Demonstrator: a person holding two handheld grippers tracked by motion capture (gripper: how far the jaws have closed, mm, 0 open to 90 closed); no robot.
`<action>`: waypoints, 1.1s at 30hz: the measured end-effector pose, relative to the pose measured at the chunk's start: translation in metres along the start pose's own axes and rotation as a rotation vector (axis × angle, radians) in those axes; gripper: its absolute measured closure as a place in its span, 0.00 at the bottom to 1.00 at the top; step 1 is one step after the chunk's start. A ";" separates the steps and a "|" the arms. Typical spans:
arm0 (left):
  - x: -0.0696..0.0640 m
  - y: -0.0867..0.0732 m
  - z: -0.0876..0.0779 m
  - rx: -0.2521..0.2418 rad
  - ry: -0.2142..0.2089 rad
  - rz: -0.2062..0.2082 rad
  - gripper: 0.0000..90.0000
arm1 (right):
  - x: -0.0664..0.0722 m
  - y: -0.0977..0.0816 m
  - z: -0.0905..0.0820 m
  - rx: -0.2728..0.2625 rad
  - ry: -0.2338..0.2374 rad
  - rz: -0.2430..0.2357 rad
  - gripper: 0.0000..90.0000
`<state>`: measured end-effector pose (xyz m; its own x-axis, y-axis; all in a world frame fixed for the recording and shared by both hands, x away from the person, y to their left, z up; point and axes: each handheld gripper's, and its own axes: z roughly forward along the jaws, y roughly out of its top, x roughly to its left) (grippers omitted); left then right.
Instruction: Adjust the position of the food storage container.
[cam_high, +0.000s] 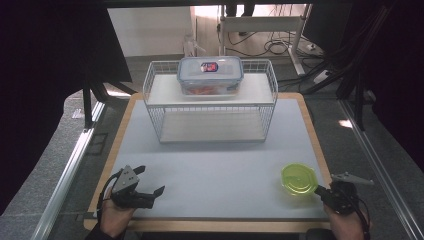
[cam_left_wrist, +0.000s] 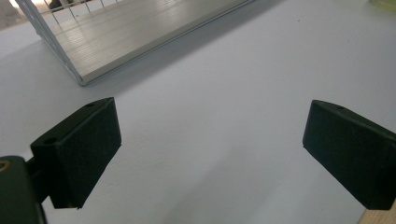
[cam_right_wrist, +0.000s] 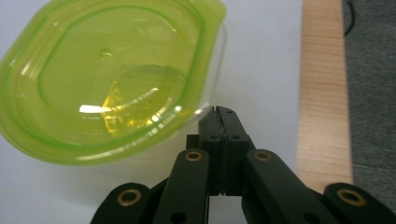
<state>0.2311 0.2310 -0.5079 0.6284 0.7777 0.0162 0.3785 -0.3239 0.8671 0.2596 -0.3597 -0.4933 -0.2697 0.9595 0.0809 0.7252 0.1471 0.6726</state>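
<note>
A small round tub (cam_high: 298, 179) with a see-through green lid sat on the table (cam_high: 225, 170), well in front of the wire rack (cam_high: 210, 102). The right gripper (cam_high: 322, 191) lay just beside the tub, its jaws pressed together on nothing. The left gripper (cam_high: 150, 182) rested far across from the tub, jaws wide apart.

We see a white wire rack (cam_high: 210, 107) standing at the far middle of the pale table (cam_high: 215, 170), with a clear lidded box (cam_high: 210, 75) on its upper shelf. Near the table's right front edge sits a small container with a green lid (cam_high: 299, 179).
</note>
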 end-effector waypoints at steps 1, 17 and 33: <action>0.000 0.000 0.000 -0.001 -0.001 0.000 0.05 | 0.001 0.001 0.001 0.001 0.009 0.001 1.00; 0.000 0.000 0.001 0.008 -0.003 0.008 0.05 | 0.028 0.016 0.028 0.045 0.122 -0.024 1.00; 0.000 0.000 0.000 0.010 0.002 0.008 0.05 | 0.064 0.039 0.064 0.078 0.222 -0.097 1.00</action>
<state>0.2313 0.2311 -0.5077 0.6303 0.7760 0.0238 0.3804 -0.3355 0.8618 0.3111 -0.2772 -0.5085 -0.4667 0.8650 0.1845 0.7336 0.2621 0.6270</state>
